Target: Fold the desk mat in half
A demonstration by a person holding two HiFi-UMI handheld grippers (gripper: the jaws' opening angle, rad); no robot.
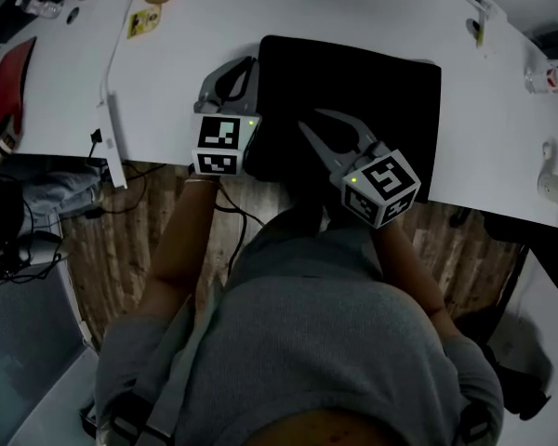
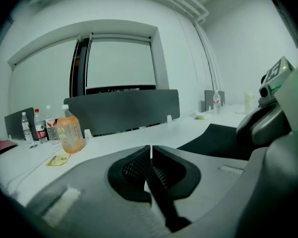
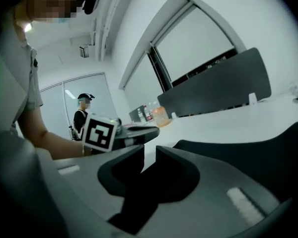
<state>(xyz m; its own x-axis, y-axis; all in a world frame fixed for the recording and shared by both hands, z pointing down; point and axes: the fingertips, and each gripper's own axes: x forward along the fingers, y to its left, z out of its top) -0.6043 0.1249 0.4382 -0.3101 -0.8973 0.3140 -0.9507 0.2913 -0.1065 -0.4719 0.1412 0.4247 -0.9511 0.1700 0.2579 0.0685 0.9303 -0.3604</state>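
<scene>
Your left gripper (image 1: 245, 68) is closed: jaws together with only a hairline slit, nothing pinched in it. It sits over the white desk (image 1: 186, 54), just beside the left edge of the desk mat (image 1: 372, 91), not over the mat itself.

Your right gripper (image 1: 310, 119) is over the near left part of the mat. Its jaws stand a narrow gap apart and are empty; in the right gripper view bare desk shows through the gap. Neither gripper has hold of the mat.

The mat is black and lies on the desk straight ahead of you, its near edge close to the desk's near edge (can't tell from these views whether it's one layer or doubled over).

At the far left of the desk there's an orange drink bottle (image 2: 70, 130) with a yellow card (image 2: 57, 158) lying just near of it. A grey partition (image 2: 121, 110) runs along the desk's far side.
</scene>
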